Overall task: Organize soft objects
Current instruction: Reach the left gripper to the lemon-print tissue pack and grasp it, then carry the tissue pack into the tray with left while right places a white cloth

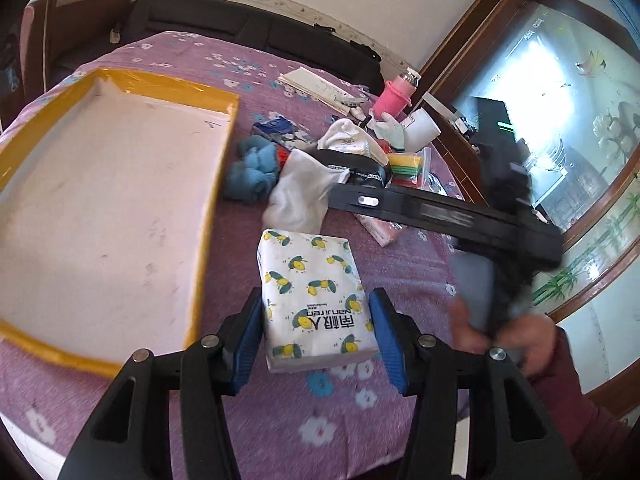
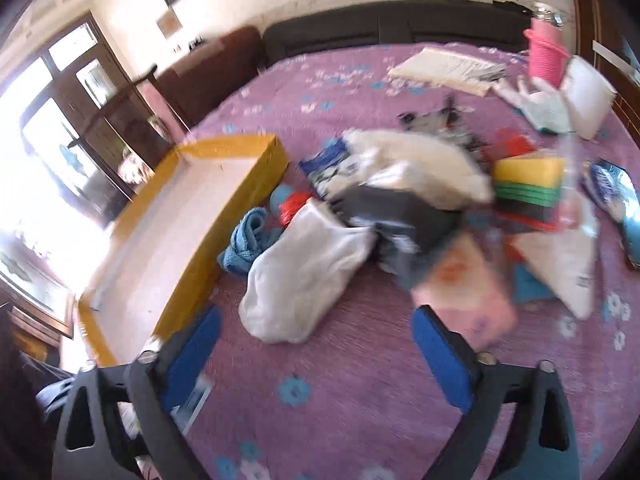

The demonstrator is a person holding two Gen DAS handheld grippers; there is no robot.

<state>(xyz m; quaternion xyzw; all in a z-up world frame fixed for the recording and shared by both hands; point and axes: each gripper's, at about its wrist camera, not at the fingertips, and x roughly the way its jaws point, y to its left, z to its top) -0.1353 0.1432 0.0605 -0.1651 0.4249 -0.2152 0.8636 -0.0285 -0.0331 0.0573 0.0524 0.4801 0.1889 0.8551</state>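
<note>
Left gripper (image 1: 316, 330) straddles tissue pack (image 1: 312, 300), pads not yet clenched; right gripper (image 2: 316, 356) released, empty.
Close squarely on pack's sides, lift, clear tray (image 1: 216, 184) wall.

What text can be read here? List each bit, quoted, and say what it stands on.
"nanjiren", seen upside down beside large Chinese characters: tissue pack between the left gripper fingers.
"2000", partly legible: band of the dark garment.
Print on the paper sheets: too small.
Right wrist view: everything too blurred.
</note>
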